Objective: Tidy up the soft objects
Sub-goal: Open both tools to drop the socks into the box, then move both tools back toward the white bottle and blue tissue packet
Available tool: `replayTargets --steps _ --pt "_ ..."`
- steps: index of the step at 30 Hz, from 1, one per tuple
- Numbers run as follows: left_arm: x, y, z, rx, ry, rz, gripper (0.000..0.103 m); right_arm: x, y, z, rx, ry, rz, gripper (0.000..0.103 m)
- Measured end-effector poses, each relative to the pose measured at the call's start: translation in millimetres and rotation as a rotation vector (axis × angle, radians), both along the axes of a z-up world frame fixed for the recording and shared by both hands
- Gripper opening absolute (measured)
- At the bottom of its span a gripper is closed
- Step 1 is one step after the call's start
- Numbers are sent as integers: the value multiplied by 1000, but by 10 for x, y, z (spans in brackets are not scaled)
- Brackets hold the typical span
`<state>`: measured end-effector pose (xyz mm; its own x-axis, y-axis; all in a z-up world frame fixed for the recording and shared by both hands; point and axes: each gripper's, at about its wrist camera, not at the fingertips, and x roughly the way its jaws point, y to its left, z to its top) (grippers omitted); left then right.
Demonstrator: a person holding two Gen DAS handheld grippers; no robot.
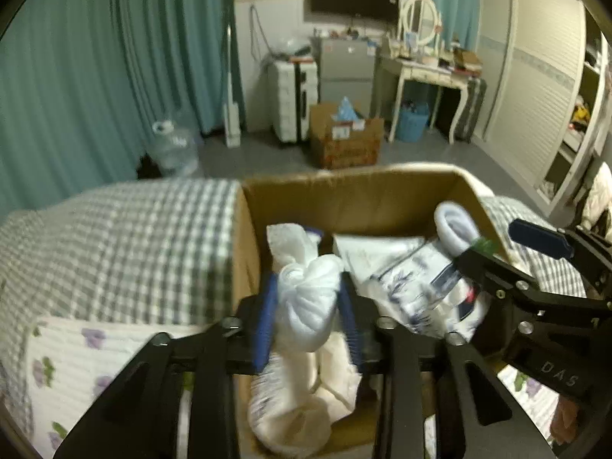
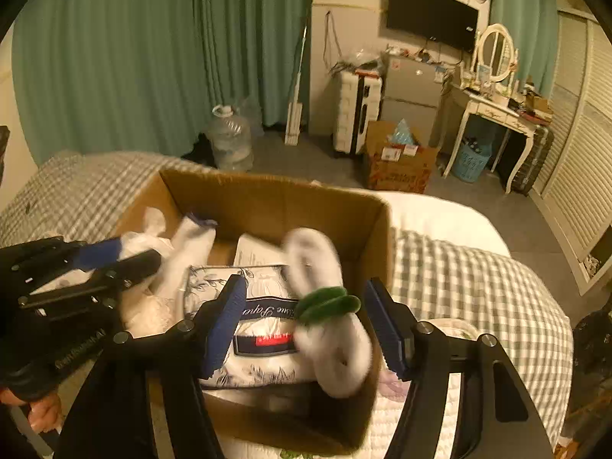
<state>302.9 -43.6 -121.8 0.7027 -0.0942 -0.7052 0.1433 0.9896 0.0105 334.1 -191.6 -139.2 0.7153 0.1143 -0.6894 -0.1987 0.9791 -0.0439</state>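
Left wrist view: the left gripper hangs over the box, which sits on a checked bed. A white bundle, knotted at the top and soft-looking, stands between the blue pads. The pads sit just beside its sides; motion blur makes it hard to tell whether they press it, so the jaws read as parted with the bundle loose between them. Beyond the fingertips lie more white items and a printed pack. To the right of the fingers the right gripper enters, jaws apart, with a white plush at its tips; only the plush's curved upper end and a green scrap show here. The box's near wall is cut off by the gripper body.

Right wrist view: the right gripper is spread wide. The plush, a long white fuzzy shape with a green band around its middle, lies between the pads and touches neither, smeared by blur. Under it rests the pack, its red label visible only here. Left of the fingers the left gripper shows side-on, its bundle mostly hidden behind the jaws. A hand is cut off at the lower left.
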Motion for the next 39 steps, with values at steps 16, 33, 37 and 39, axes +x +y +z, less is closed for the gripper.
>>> replayTargets --steps 16,33,37,39 --pt "-1015 390 1150 -70 -236 43 74 -1308 -184 1314 6 -279 -56 94" --pt "-2312 672 1857 -108 -447 104 102 -2628 -73 2048 -18 -415 -34 103" --pt "-2472 641 1864 -100 -479 114 102 -2813 -63 2083 -30 -427 -29 103" --pt "-2513 605 1825 -85 -477 123 102 -2874 -60 2061 -47 -430 -28 103"
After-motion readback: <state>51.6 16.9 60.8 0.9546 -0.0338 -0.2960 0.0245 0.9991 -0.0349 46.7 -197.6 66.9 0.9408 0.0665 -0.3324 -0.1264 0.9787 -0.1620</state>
